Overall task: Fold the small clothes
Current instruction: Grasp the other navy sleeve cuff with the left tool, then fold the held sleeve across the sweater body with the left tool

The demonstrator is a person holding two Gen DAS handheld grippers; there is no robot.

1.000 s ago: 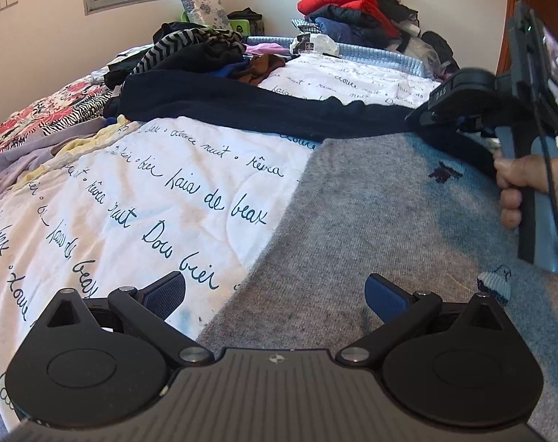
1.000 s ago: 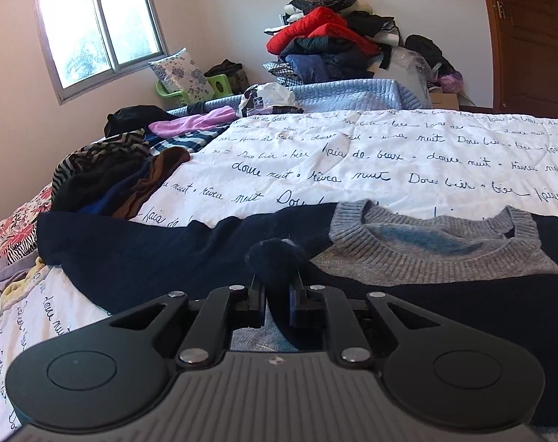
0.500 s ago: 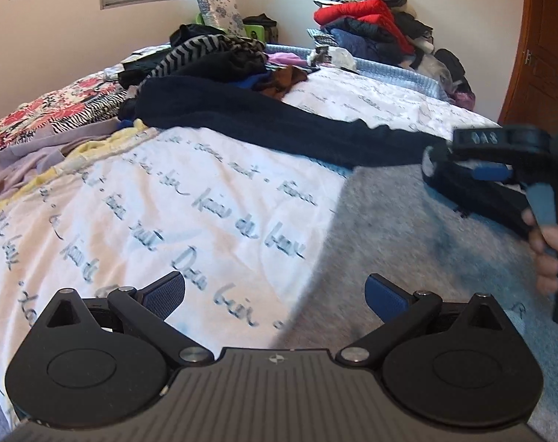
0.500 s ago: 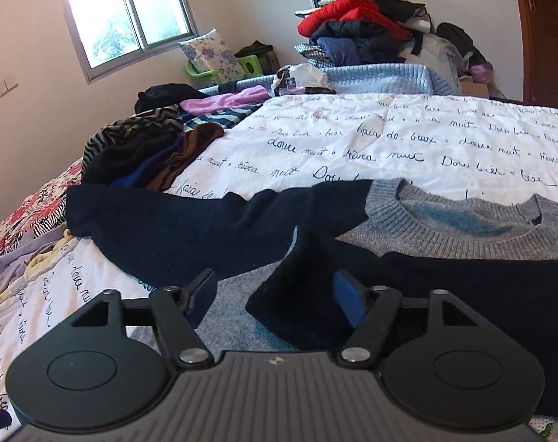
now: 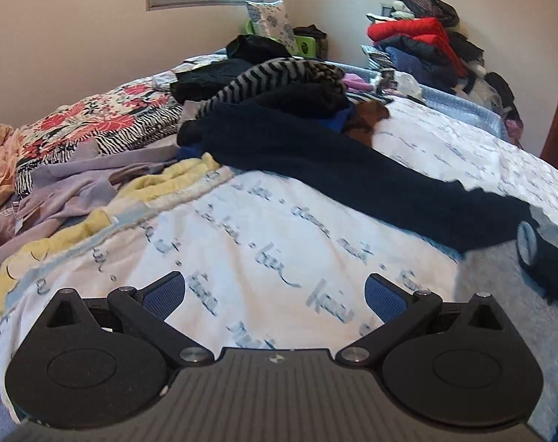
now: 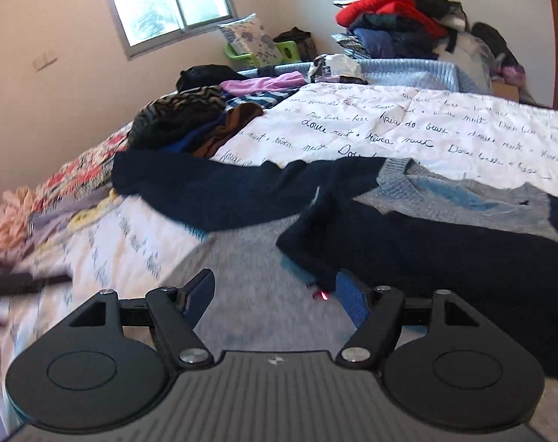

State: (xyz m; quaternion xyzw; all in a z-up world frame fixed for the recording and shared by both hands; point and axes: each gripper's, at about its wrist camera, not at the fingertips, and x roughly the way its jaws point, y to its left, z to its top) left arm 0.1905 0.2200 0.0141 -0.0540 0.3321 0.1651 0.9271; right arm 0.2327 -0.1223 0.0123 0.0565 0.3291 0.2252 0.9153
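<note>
A grey sweater with dark navy sleeves (image 6: 444,206) lies flat on the white script-printed bedspread (image 6: 407,125). One navy sleeve (image 6: 444,254) is folded across its grey body; the other navy sleeve (image 5: 334,169) stretches out to the left toward the clothes heap. My right gripper (image 6: 275,294) is open and empty, low over the grey body beside the folded sleeve's cuff. My left gripper (image 5: 275,294) is open and empty over the bedspread (image 5: 242,243), left of the sweater's grey edge (image 5: 499,276).
A heap of striped, black and brown clothes (image 5: 279,88) sits at the outstretched sleeve's far end. Lilac, yellow and floral fabrics (image 5: 94,169) lie along the bed's left side. A tall pile of folded clothes (image 6: 393,22) stands at the far end by the wall.
My right gripper opened and let go of the navy sleeve, which now lies folded over the grey body, then drew back. My left gripper swung left, away from the sweater.
</note>
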